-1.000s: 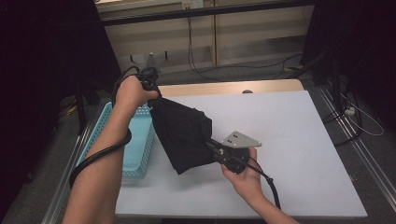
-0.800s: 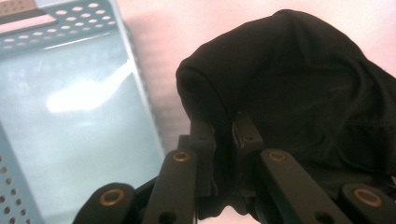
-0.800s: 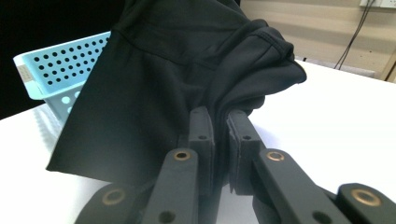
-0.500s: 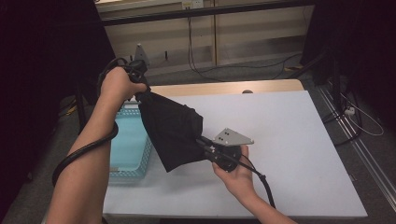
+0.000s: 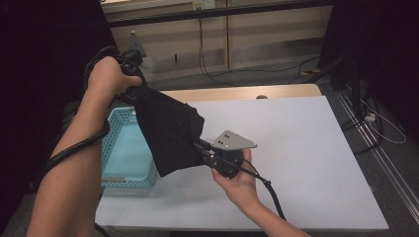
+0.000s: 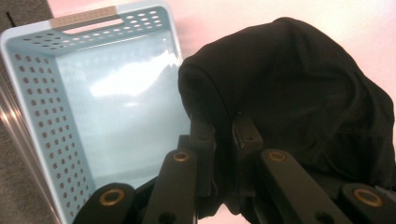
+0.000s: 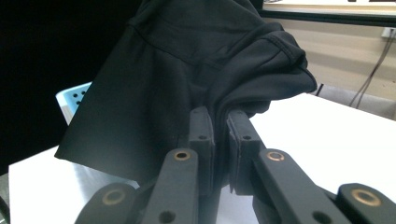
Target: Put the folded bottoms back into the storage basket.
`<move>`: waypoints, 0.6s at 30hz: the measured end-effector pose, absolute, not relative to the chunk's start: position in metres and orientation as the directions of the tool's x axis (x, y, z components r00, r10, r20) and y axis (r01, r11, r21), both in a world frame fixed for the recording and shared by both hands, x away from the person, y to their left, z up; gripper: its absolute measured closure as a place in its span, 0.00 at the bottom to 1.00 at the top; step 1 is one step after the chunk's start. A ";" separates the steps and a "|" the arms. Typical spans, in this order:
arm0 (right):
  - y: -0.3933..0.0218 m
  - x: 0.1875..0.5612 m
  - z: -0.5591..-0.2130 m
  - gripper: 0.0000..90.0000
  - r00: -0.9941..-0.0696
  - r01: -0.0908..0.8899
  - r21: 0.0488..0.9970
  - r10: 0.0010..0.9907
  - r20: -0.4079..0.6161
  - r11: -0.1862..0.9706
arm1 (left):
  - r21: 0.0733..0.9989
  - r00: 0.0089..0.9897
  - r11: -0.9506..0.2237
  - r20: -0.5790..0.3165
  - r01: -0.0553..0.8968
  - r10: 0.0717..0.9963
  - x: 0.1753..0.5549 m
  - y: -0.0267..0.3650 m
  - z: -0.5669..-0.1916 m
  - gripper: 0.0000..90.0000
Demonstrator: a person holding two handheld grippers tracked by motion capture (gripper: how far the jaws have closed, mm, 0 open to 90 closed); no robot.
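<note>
A folded black cloth (image 5: 170, 131) hangs stretched in the air between my two grippers, above the left part of the white table (image 5: 306, 148). My left gripper (image 5: 139, 91) is raised at the upper left and is shut on the cloth's top corner; its pads pinch a fold of the cloth (image 6: 299, 98). My right gripper (image 5: 200, 148), lower and nearer the table's middle, is shut on the cloth's lower edge; the cloth (image 7: 187, 79) rises above its pads. A light blue perforated basket (image 5: 118, 153) stands under the cloth at the table's left edge, with nothing seen inside the basket (image 6: 51, 93).
Beyond the table's far wooden edge (image 5: 237, 93) lies a floor with cables (image 5: 237, 74) and a low wall. A metal rail (image 5: 380, 153) runs along the right side. Dark curtains stand at the left and right.
Both hands have lifted the cloth up and to the left. The left gripper rose well above the basket, and the right one followed leftward over the table.
</note>
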State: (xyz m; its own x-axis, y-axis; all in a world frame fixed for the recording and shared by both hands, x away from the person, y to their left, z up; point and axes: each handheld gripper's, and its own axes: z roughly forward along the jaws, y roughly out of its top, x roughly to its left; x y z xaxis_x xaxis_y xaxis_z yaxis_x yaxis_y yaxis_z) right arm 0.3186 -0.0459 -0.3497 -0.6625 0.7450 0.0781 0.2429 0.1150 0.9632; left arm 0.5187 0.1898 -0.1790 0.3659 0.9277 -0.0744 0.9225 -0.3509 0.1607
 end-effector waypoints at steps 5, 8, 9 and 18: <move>-0.035 0.322 -0.343 0.92 -0.671 0.238 0.967 0.735 0.096 0.091 | 0.167 0.356 -0.341 -0.069 0.925 0.932 0.519 0.201 -0.170 0.91; -0.028 0.324 -0.341 0.92 -0.682 0.233 0.967 0.726 0.090 0.099 | 0.178 0.344 -0.328 -0.069 0.928 0.936 0.519 0.208 -0.165 0.91; -0.025 0.325 -0.341 0.92 -0.684 0.233 0.967 0.724 0.091 0.099 | 0.179 0.341 -0.325 -0.070 0.929 0.937 0.519 0.211 -0.163 0.91; -0.001 0.327 -0.335 0.92 -0.712 0.224 0.970 0.696 0.093 0.099 | 0.176 0.316 -0.300 -0.071 0.938 0.946 0.521 0.231 -0.157 0.91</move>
